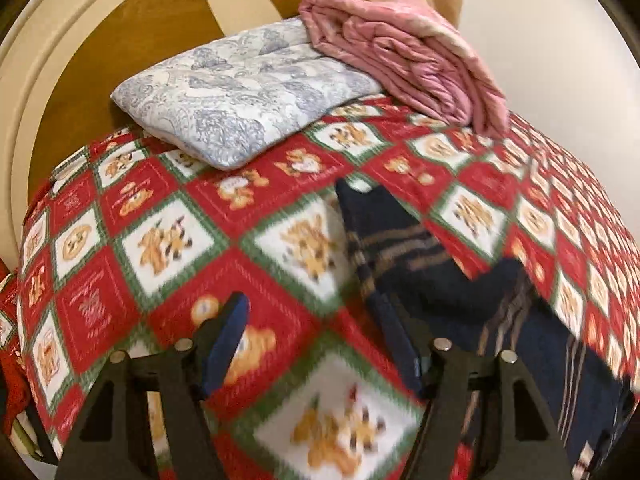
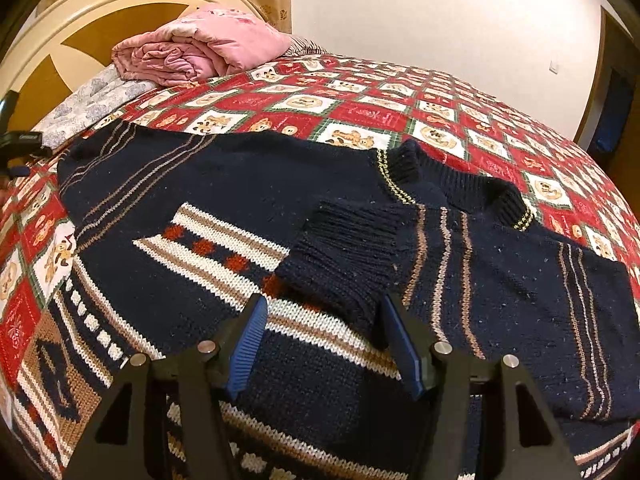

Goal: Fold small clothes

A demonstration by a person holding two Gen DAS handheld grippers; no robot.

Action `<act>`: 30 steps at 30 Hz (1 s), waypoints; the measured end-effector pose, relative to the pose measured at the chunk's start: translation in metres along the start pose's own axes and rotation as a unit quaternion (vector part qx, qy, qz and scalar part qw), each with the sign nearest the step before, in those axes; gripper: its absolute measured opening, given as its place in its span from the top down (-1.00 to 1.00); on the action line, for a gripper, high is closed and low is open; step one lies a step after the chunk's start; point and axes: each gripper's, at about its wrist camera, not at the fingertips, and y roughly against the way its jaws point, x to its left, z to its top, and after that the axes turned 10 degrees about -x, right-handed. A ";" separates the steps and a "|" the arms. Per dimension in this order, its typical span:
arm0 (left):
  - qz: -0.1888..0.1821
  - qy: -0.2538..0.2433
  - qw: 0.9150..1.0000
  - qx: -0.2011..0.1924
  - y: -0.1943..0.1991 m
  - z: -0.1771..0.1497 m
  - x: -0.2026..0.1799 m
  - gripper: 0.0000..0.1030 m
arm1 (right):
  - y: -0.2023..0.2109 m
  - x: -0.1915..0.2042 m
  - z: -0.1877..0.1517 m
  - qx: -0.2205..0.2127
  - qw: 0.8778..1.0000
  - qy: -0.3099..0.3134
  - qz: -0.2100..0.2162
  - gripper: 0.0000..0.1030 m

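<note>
While spread flat, navy sweater point(image 2: 248, 184)

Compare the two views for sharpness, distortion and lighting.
Left wrist view: motion-blurred, the bedspread squares and the dark sweater smeared; the pillow is a little crisper. Right wrist view: sharp, single stitches readable on the sweater and its ribbed cuff. Both: strong fisheye bulge, dark vignette corners, warm even indoor light, no glare.
</note>
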 end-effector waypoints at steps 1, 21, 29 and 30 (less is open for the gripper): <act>-0.005 0.005 1.000 0.003 -0.005 0.004 0.000 -0.33 | 0.000 0.000 0.000 -0.001 1.000 -0.002 0.001 -0.18; 0.001 -0.001 1.000 0.009 -0.064 0.034 -0.036 0.85 | 0.001 -0.002 -0.001 -0.002 1.000 -0.007 0.005 -0.18; -0.117 -0.004 0.992 -0.047 0.053 0.030 -0.075 0.85 | 0.012 -0.021 0.002 -0.022 0.998 -0.059 0.030 -0.18; -0.135 -0.008 0.990 -0.049 0.065 0.029 -0.084 0.85 | 0.017 -0.027 0.003 -0.028 0.996 -0.075 0.025 -0.18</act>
